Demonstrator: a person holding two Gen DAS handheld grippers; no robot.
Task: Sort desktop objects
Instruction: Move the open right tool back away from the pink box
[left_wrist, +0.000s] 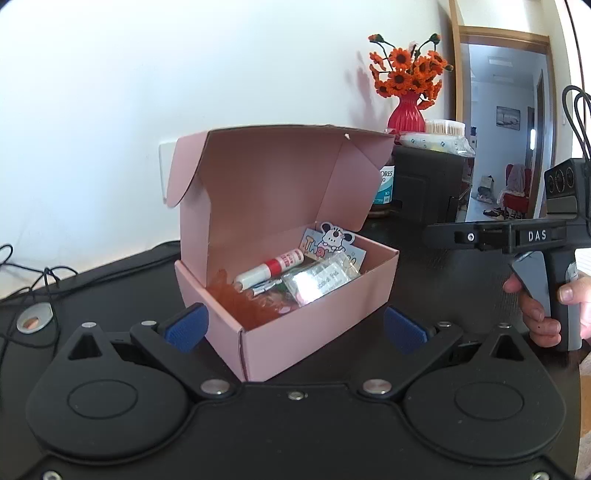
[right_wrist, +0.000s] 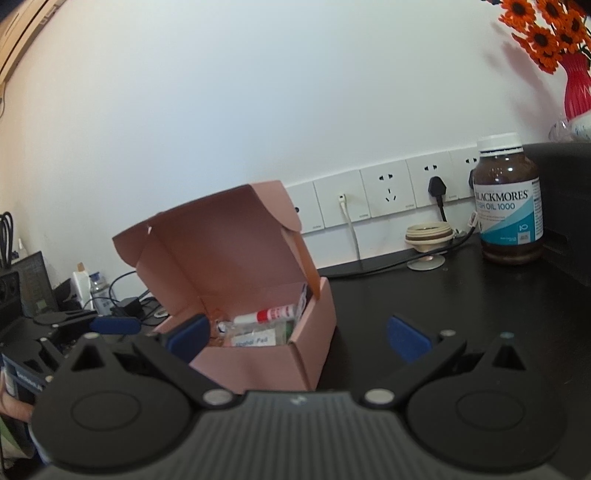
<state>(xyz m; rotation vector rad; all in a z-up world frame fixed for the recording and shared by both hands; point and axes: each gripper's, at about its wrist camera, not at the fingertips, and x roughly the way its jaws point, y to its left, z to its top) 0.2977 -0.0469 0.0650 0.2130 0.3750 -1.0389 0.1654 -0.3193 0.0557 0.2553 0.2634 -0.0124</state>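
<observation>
Facing the filled pink cardboard box (left_wrist: 295, 295) on the black worktop (right_wrist: 443, 295).
Both grippers, left gripper (left_wrist: 295, 326) and right gripper (right_wrist: 297, 338), gape wide, empty; a careless nudge could slam its propped lid.

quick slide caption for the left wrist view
Open left gripper faces an open pink box of small items on a black desk.

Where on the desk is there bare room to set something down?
Bare black desktop lies between the pink box and the Blackmores fish oil bottle. Crowded: cables and gadgets left of the box; the box interior is full.
</observation>
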